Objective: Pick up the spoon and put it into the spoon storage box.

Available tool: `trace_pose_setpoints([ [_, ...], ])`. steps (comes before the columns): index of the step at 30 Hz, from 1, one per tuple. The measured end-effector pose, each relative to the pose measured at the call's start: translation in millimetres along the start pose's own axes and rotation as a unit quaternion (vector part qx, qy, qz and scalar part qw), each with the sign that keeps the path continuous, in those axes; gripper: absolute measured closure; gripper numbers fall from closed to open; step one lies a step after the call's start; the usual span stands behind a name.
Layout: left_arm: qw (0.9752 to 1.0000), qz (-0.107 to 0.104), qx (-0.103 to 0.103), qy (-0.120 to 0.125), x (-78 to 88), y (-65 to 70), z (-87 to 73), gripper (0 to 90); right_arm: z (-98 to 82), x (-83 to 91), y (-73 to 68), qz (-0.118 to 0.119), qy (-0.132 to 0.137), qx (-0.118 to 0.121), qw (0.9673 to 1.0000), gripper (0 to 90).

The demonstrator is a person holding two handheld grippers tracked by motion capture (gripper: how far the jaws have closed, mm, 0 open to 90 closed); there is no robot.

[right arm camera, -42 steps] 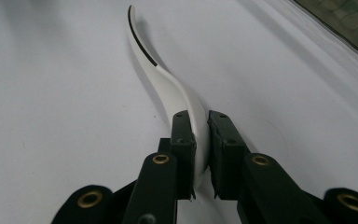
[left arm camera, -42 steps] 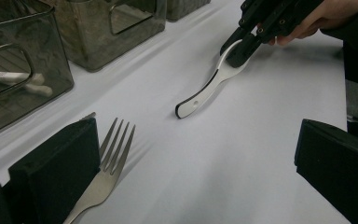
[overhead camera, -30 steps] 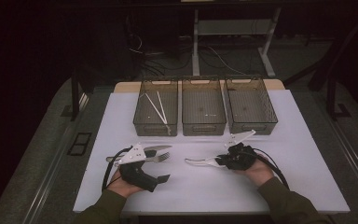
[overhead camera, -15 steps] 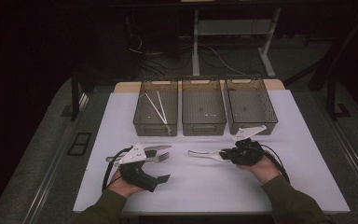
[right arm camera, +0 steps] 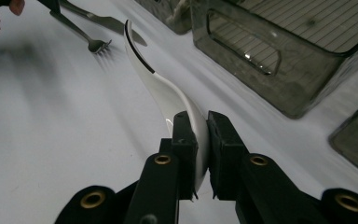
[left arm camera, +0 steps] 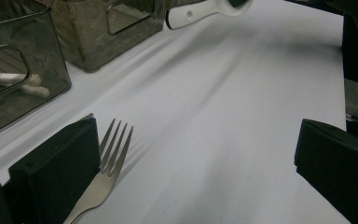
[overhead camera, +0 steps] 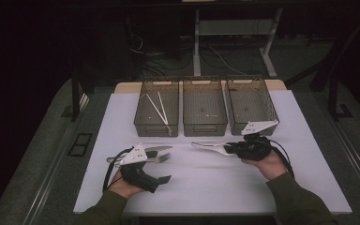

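The right gripper point(overhead camera: 229, 149) sits at about four o'clock on the bench point(overhead camera: 215, 187), its jaws clamped on the bowl end of a white spoon point(overhead camera: 208, 147). In the right gripper view the two black jaws press the spoon point(right arm camera: 168, 100) from either side, and its curved handle runs up and away from them toward eleven o'clock, clear of the white sheet below. From above, the spoon points toward nine o'clock from the gripper, just in front of the middle bin point(overhead camera: 204, 112).

The left gripper point(overhead camera: 161, 179) rests at about seven o'clock on the bench, held by the left hand point(overhead camera: 124, 185). Its jaws stand wide apart with nothing between them; in the left gripper view one jaw is at the lower left and the other at the right edge, bare white sheet in the gap. A metal fork point(left arm camera: 107, 168) lies just beside the left jaw, tines toward twelve o'clock. From above, the fork point(overhead camera: 157, 159) and a knife point(overhead camera: 157, 149) lie side by side at about twelve o'clock from that gripper.

Three clear bins stand in a row at twelve o'clock on the bench. The left bin point(overhead camera: 155, 126) holds a pair of white chopsticks point(overhead camera: 158, 107). The right bin point(overhead camera: 252, 105) lies at twelve o'clock from the right gripper.
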State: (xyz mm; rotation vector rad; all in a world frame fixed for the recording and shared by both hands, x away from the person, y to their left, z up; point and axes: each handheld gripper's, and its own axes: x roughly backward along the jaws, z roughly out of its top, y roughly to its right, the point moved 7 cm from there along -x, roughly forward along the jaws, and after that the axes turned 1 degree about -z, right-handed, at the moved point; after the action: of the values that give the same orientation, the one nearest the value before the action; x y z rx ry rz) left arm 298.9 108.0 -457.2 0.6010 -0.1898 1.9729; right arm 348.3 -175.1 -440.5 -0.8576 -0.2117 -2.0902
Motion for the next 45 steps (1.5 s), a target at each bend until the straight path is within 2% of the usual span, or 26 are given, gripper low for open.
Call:
trace_pose_setpoints([
  [20,1.0000,-0.001,0.002,0.001,-0.8,0.0,-0.1,0.0,26.8,14.1,13.2,-0.011,0.035,-0.004,0.9993,81.8],
  [31,1.0000,-0.002,0.002,0.000,-2.1,1.0,-0.1,0.0,43.8,10.7,16.9,-0.019,0.045,0.000,0.9988,81.8],
  [38,1.0000,-0.004,0.001,-0.003,-3.6,1.4,-0.3,0.0,58.6,9.0,23.5,-0.023,0.060,-0.003,0.9979,81.8],
  [45,1.0000,-0.004,0.002,-0.002,-3.6,1.4,0.0,0.0,70.3,2.3,34.5,-0.034,0.064,-0.012,0.9973,81.8],
])
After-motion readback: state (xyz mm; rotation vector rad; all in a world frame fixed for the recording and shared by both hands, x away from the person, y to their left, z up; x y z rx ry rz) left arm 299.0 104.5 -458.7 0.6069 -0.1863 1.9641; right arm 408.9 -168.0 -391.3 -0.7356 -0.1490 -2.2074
